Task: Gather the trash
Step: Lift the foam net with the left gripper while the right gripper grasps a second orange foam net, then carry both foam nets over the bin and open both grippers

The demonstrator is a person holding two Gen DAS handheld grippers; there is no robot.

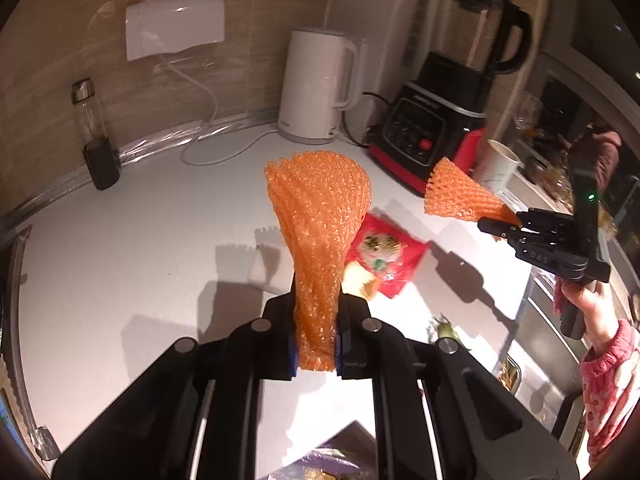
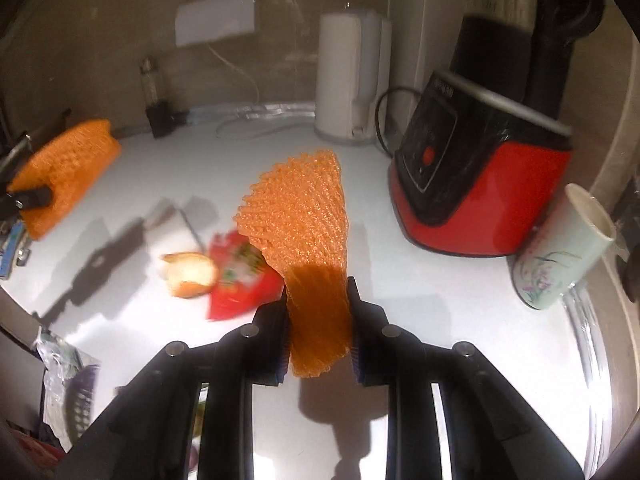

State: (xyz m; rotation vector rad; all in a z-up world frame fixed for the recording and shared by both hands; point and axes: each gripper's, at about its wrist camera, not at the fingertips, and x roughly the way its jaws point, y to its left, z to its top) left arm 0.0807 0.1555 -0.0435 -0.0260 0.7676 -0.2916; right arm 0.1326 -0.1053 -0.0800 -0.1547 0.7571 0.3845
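White counter stretched before me, kettle and blender at the back. My left gripper clamped one orange foam net; my right gripper pinched another net. Beneath lay a red wrapper and peel.

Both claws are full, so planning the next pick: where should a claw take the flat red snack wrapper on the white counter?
Grip the flat red snack wrapper by its free corner nearest the counter edge, coming low from that side; the orange peel piece crowds its other end.
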